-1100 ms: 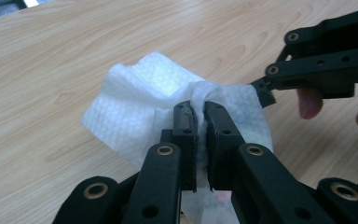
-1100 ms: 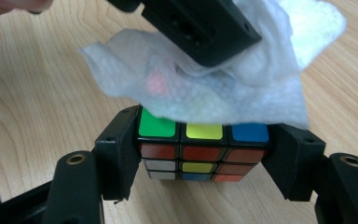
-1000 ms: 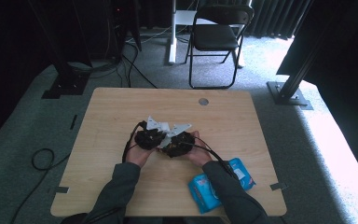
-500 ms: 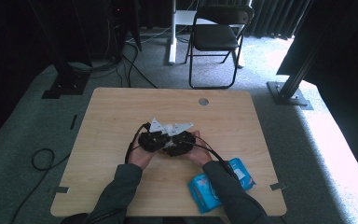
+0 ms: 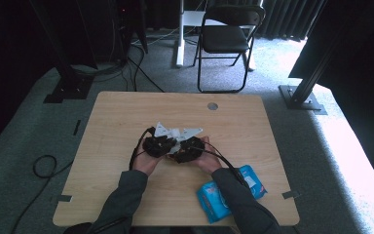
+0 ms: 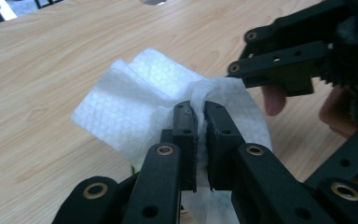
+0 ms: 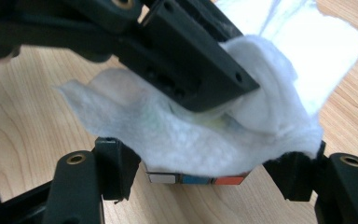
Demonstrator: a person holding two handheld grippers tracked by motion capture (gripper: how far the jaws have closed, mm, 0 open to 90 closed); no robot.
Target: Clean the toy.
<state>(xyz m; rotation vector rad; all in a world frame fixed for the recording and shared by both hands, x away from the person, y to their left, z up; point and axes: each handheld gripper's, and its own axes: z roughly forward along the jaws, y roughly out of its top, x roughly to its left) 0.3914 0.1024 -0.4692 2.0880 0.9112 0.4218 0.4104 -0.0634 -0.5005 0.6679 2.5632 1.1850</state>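
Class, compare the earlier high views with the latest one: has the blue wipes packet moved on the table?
No. The blue wipes packet lies at the same spot by the table's near right edge.

High view looks down and forward over the wooden table (image 5: 126, 122), from the person's side, far off. Both gripper views sit close above that table, sharing the white wipe (image 6: 135, 102) at its middle.

At the frame's centre, the left claw (image 5: 168, 146) and right claw (image 5: 181, 149) meet over the surface (image 5: 117, 122); a blue pack (image 5: 214, 197) lies lower right.
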